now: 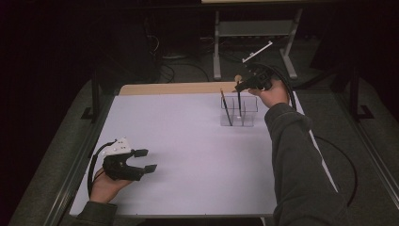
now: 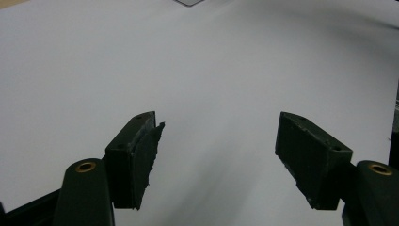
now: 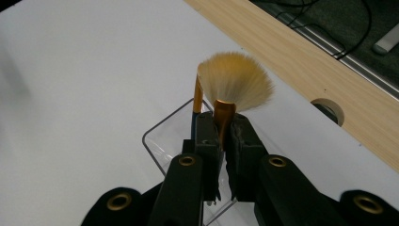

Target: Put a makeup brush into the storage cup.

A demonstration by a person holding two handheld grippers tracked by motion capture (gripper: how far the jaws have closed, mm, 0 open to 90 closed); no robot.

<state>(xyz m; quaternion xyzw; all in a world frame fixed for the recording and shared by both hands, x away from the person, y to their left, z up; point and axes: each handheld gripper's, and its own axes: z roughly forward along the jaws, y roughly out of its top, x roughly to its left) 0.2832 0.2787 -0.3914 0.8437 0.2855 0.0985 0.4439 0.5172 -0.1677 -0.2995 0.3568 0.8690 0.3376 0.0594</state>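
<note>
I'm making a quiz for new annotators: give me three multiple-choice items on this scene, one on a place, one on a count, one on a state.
1. Where does the clear holder stand?
A. far right part of the table
B. near left corner
C. on the floor

2. How many brushes are in or over the holder?
A. one
B. two
C. four

3. What is the right gripper doing?
A. gaping
B. lying on the table
C. clamping the fan brush

Answers: 1 A, the high view shows it near the far edge, right of middle. 2 B, the fan brush and a thin brush. 3 C, its jaws pinch the brush's ferrule.
</note>
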